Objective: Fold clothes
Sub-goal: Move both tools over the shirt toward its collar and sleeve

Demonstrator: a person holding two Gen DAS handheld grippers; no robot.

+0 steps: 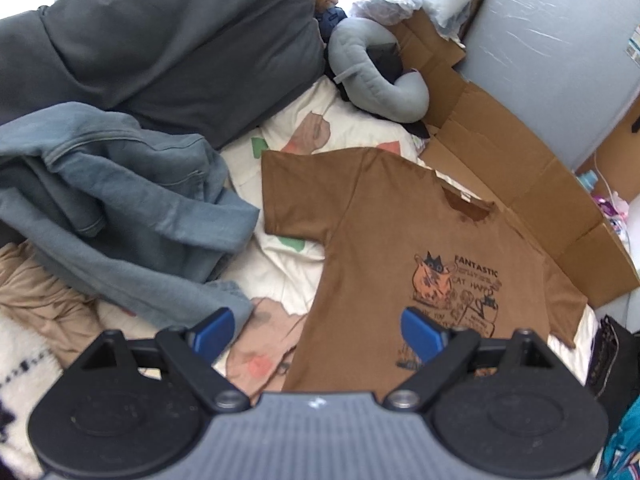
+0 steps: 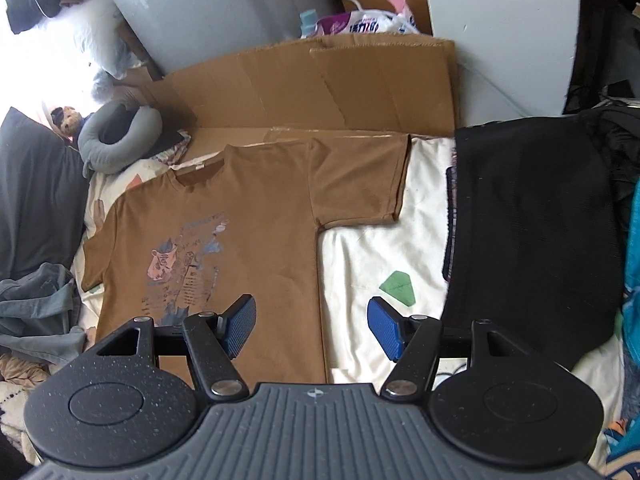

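Plainly, the brown T-shirt (image 1: pixel 400 232) lies spread face up on the bed (image 2: pixel 360 264), print showing, collar toward the flattened cardboard (image 2: pixel 320 88) along the far side, both short sleeves laid out flat. It looks like thin, light knit: soft and limp, likely to sag and wrinkle wherever it is lifted, with no stiffness to hold a crease by itself. My judgement is that it wants a pinch at two points at once, at the hem corners or at a shoulder and the hem below it on one side, so that an edge travels straight.

The left claw (image 1: pixel 316 334) hangs over the shirt's lower left part, jaws wide, nothing between the blue pads. The right claw (image 2: pixel 312 328) hangs over the shirt's right side edge near the hem, jaws also wide and empty, one pad above the cloth and the other above the bare sheet.

Around it, a heap of blue-grey clothes (image 1: pixel 120 208) lies just beside the left sleeve, and a black garment (image 2: pixel 532 232) lies near the right sleeve, apart from it. A grey neck pillow (image 1: pixel 372 76) sits beyond the collar. The cardboard touches the shirt's top edge, so the shoulders have little room there.
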